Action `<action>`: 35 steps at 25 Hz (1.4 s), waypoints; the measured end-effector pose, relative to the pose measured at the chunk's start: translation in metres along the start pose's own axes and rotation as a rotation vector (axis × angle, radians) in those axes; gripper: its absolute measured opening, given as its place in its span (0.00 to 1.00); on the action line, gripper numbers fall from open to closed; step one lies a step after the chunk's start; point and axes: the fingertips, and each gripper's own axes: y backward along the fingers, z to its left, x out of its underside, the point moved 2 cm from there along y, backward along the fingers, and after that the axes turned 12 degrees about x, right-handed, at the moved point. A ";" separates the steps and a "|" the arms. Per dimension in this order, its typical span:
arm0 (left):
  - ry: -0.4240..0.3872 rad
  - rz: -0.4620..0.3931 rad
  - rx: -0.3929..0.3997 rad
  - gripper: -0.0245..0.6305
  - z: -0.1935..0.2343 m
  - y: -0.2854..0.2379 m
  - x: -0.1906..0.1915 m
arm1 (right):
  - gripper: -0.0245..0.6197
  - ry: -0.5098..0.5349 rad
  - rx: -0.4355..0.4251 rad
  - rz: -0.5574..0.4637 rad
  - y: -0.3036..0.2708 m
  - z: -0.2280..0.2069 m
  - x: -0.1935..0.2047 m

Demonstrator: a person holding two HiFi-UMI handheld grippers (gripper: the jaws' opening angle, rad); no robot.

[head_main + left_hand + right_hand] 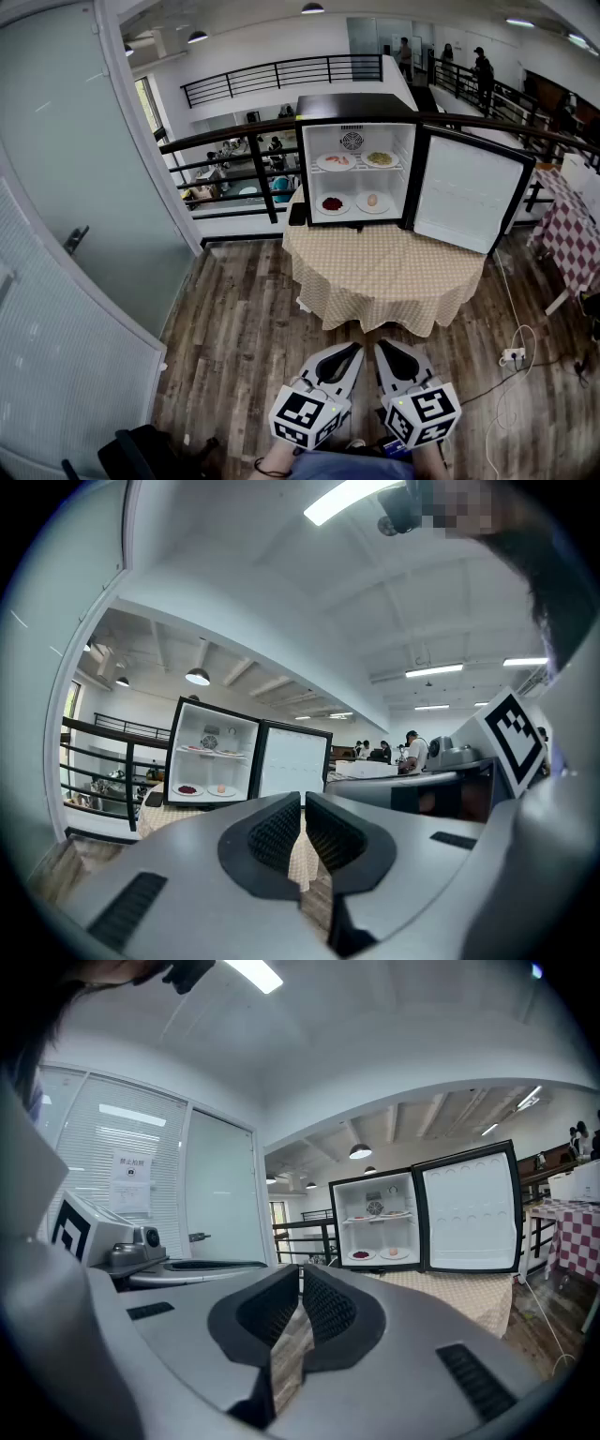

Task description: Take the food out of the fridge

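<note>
I hold my left tongs (354,348) and right tongs (382,345) clenched, empty, well short of the fridge (356,108); its door (466,192) stands open, leaving the food (335,161) reachable.

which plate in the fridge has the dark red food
The lower-left plate. The plate beside it holds one pale lump; the upper two hold lighter food.

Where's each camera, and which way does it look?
Head view: on the person's head, looking down toward the fridge; left gripper and right gripper show.
Left gripper view: on the left gripper, facing the fridge; its shut jaws and the right gripper show.
Right gripper view: on the right gripper, facing the fridge; its shut jaws and the left gripper show.
All share the open fridge.
</note>
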 end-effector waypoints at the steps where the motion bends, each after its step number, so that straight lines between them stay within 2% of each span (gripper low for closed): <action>1: -0.001 0.001 0.000 0.06 -0.001 -0.001 -0.001 | 0.08 0.002 -0.007 0.001 0.000 -0.001 0.002; 12: 0.011 0.036 -0.025 0.06 -0.006 0.000 0.009 | 0.08 -0.031 -0.042 0.003 0.001 -0.008 0.012; 18: 0.034 0.048 -0.045 0.06 0.009 -0.005 0.014 | 0.08 -0.055 -0.050 0.016 -0.013 -0.014 0.014; 22: 0.037 0.070 -0.027 0.06 0.024 -0.017 0.018 | 0.08 -0.061 -0.051 0.035 -0.035 -0.020 0.017; 26: 0.007 0.108 -0.003 0.06 0.050 -0.041 0.021 | 0.08 -0.066 -0.042 0.055 -0.065 -0.032 0.018; 35: 0.007 0.119 0.088 0.06 0.140 -0.106 -0.001 | 0.08 -0.114 0.047 0.091 -0.160 -0.067 -0.005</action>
